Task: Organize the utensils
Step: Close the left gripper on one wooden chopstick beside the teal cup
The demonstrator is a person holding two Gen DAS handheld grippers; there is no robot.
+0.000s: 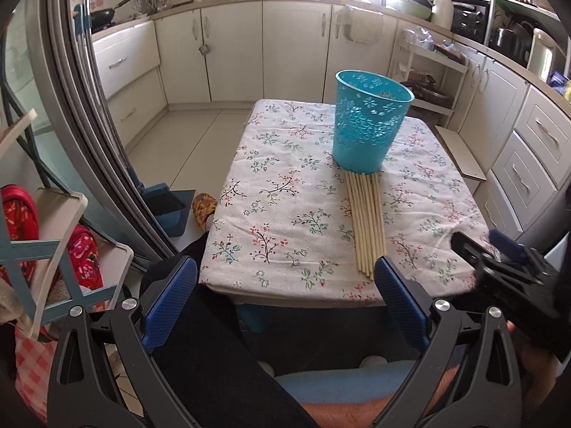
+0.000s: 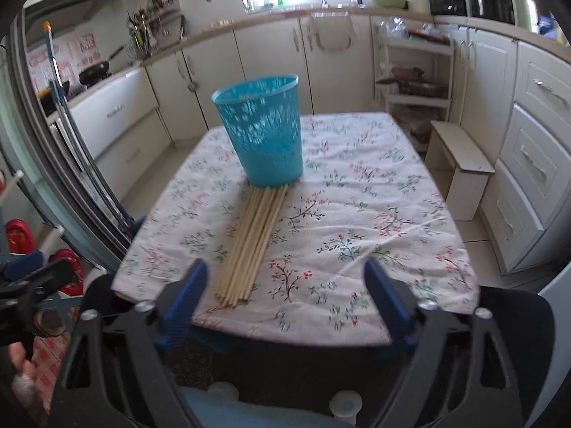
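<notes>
Floral tablecloth [image 1: 285,192], teal basket [image 1: 367,121], chopsticks [image 1: 367,221]

Turquoise perforated plastic basket [image 1: 369,125], semi-glossy. Pale matt wooden sticks [image 1: 367,223], smooth, touching the basket's base. Beneath the basket: floral woven cotton tablecloth [image 1: 285,192], matt, creased.
</notes>
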